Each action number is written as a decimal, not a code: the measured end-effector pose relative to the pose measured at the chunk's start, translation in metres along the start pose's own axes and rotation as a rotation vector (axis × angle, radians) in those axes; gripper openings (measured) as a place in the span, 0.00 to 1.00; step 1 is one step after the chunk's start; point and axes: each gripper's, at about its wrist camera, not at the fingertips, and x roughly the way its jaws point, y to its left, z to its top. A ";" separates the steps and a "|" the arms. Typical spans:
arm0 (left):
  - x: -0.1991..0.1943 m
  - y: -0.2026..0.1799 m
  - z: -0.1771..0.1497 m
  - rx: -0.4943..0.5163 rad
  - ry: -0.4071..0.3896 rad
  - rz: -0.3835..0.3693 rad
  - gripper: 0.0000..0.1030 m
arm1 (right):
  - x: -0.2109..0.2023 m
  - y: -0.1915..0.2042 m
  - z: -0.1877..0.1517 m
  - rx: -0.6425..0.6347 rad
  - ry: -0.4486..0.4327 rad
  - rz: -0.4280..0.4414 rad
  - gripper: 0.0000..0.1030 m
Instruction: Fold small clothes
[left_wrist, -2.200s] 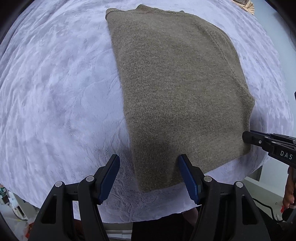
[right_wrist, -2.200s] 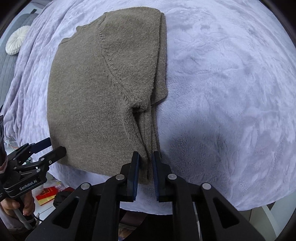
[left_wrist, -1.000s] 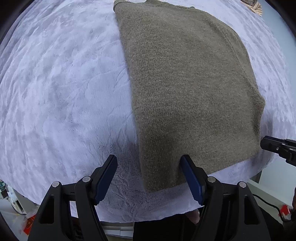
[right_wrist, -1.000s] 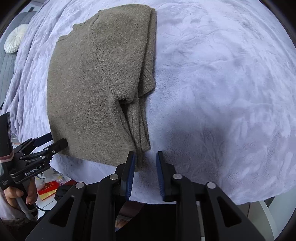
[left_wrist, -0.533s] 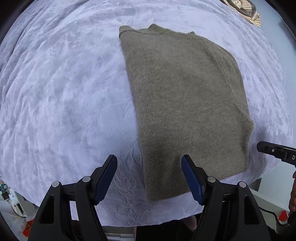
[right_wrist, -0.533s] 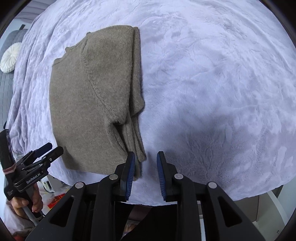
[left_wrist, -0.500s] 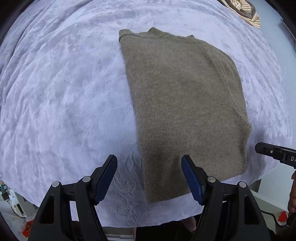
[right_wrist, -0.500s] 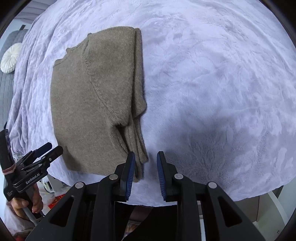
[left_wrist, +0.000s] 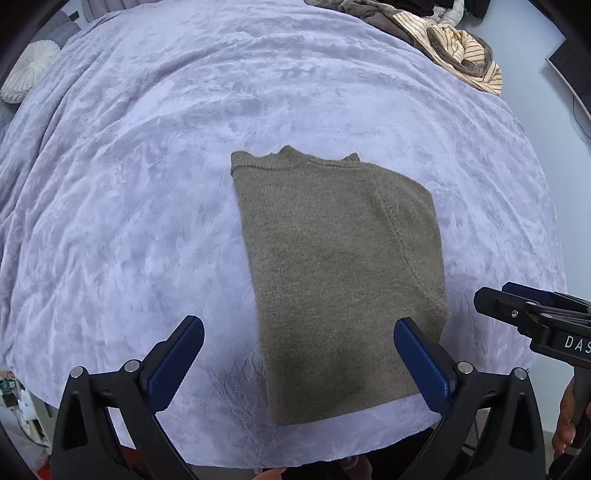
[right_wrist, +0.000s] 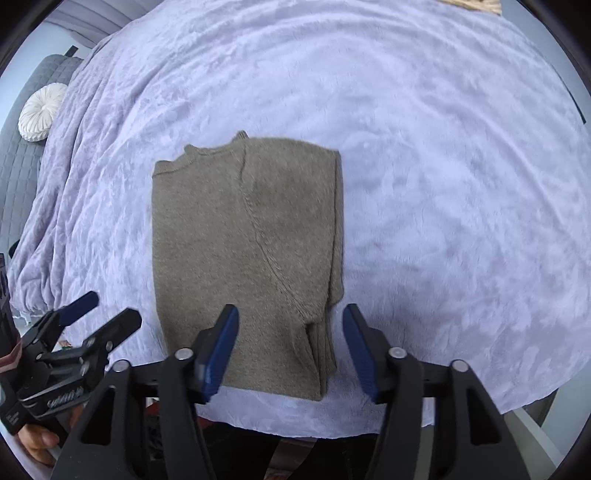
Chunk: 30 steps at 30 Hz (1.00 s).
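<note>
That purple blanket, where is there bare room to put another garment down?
The blanket lies bare left of the folded sweater, toward the round white cushion, and right of it too. The far right corner is crowded with a clothes heap.

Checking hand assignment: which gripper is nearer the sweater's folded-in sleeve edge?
Right. The right gripper hangs open above the sweater corner at that sleeve edge; the left gripper, also open, hangs over the opposite lower corner.
</note>
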 end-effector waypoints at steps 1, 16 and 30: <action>-0.001 0.001 0.001 -0.004 -0.001 -0.001 1.00 | -0.003 0.003 0.000 -0.005 -0.009 -0.008 0.74; -0.021 0.000 -0.004 -0.047 -0.031 0.064 1.00 | -0.023 0.024 -0.005 -0.030 -0.093 -0.119 1.00; -0.037 -0.005 -0.005 -0.008 -0.071 0.131 1.00 | -0.039 0.032 -0.004 -0.032 -0.122 -0.188 1.00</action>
